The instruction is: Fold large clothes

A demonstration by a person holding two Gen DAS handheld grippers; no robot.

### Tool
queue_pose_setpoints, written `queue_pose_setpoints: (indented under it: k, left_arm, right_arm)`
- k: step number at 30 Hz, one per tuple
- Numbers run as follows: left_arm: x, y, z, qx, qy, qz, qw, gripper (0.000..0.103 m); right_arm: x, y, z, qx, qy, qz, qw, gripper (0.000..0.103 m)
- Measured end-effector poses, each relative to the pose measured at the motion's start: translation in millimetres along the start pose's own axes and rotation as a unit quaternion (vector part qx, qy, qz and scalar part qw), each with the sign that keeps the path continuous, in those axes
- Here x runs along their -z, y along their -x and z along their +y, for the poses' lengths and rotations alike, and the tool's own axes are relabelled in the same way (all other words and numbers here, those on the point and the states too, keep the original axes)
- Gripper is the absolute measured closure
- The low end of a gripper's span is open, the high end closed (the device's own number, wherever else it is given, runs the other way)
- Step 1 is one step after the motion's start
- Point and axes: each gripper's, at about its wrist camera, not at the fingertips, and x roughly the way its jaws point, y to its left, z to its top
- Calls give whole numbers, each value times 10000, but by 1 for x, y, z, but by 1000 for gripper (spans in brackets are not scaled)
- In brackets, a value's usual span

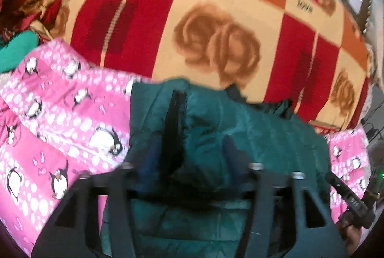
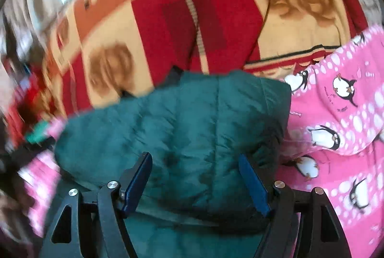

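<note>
A bed fills both views, spread with a red, cream and orange checked blanket [image 1: 216, 18] printed with brown roses, and over its near part lies a pink penguin-print cloth [image 1: 60, 114]. On that cloth, right before us, sits the dark green quilted jacket [image 2: 182, 118], bunched into a thick, roughly squared bundle with a dark zip line showing on its left half. We judge the folding well along: the jacket is already doubled on itself, but its top is puffy and uneven, so pressing flat or one more fold seems left.

Our left gripper [image 1: 189, 154] has its jaws apart over the jacket, fabric lying between them without being pinched. Our right gripper [image 2: 195, 174] likewise stands open astride the padded bulge, its blue pads [image 2: 252, 183] beside the cloth, not clamped.

The bundle's far edge ends just short of bare blanket, which offers plenty of open room beyond; a heap of red and green clothes [image 1: 28, 6] crowds the far left corner.
</note>
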Motion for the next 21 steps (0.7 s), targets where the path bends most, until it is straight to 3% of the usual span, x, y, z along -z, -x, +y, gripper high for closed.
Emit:
queue_pose_setpoints:
  k: [3, 5, 9, 13, 17, 21]
  left_arm:
    - [-6, 16, -10, 97, -166, -392, 9990, 32]
    - [-9, 12, -19, 80, -344, -411, 9985, 31]
    - [-5, -21, -32, -147, -650, 21, 9978, 31]
    - [10, -70, -32, -678, -853, 675, 9917, 31]
    - [16, -81, -23, -538, -671, 625, 9943, 24]
    - [15, -85, -24, -598, -645, 688, 9937, 24]
  right_arm:
    - [-10, 3, 14, 195, 221, -99, 9995, 31]
    - [-19, -9, 22, 375, 384, -10, 9986, 31]
    - [-41, -52, 26, 583, 586, 429, 9957, 31]
    - [-46, -97, 22, 949, 888, 843, 9879, 31]
    - [-45, -120, 9, 1084, 859, 868, 9866, 29]
    - [-50, -111, 12, 1126, 788, 931, 9861, 29]
